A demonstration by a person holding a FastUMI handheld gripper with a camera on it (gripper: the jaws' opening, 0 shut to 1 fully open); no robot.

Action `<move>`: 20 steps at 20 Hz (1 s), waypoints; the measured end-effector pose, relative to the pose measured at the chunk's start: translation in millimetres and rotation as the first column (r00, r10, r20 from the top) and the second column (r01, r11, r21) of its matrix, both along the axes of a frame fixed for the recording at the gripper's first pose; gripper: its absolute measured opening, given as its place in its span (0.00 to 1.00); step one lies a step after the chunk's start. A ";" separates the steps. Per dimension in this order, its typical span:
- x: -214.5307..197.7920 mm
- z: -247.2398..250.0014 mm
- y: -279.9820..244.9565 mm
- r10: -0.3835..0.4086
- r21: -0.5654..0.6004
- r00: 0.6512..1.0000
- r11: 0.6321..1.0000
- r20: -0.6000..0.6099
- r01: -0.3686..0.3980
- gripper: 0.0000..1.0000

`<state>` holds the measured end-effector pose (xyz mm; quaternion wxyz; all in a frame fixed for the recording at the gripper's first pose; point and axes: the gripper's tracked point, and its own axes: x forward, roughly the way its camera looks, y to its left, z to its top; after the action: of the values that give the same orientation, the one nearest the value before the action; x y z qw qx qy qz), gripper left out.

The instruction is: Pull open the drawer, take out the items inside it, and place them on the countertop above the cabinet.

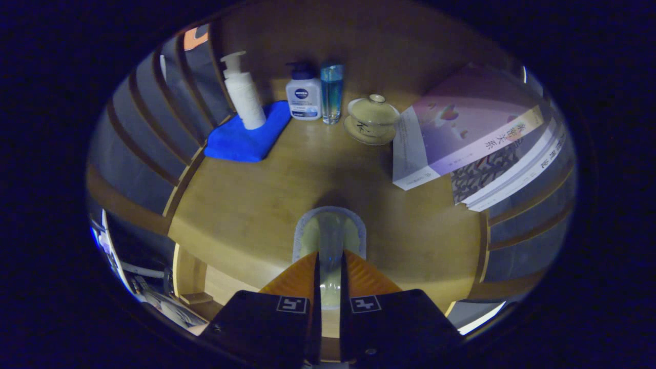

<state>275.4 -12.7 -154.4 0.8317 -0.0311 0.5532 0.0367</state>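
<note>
Gripper view: a pale, round-ended sponge-like pad with a grey rim (330, 233) sits clamped between the fingers of the gripper (329, 266), held just over the wooden counter (246, 205). It looks like the placing step; next comes lowering and letting go. Beyond stand a blue cloth (246, 138) and bottles.

sponge (329, 233) | pale, grey-edged | pinched between gripper (328, 264) fingers | over wooden countertop (246, 205)
</note>
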 end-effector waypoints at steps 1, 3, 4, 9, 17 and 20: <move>4.2 0.0 -4.7 -0.017 0.008 1.000 1.000 -0.001 0.017 0.17; 7.7 -6.1 -8.4 -0.033 0.022 0.999 0.999 -0.014 0.033 0.17; 9.0 -6.2 -9.2 -0.035 0.029 0.999 0.999 -0.011 0.035 0.17; 12.9 -8.0 -9.7 -0.018 0.019 1.000 1.000 -0.013 0.018 0.18; 14.8 -8.9 -20.8 -0.033 0.035 0.998 0.999 0.056 0.031 0.44; 12.8 -1.6 -26.5 -0.071 0.068 0.990 0.996 0.124 0.062 0.61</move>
<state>288.2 -39.2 -156.0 0.8664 0.0116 0.4985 0.0245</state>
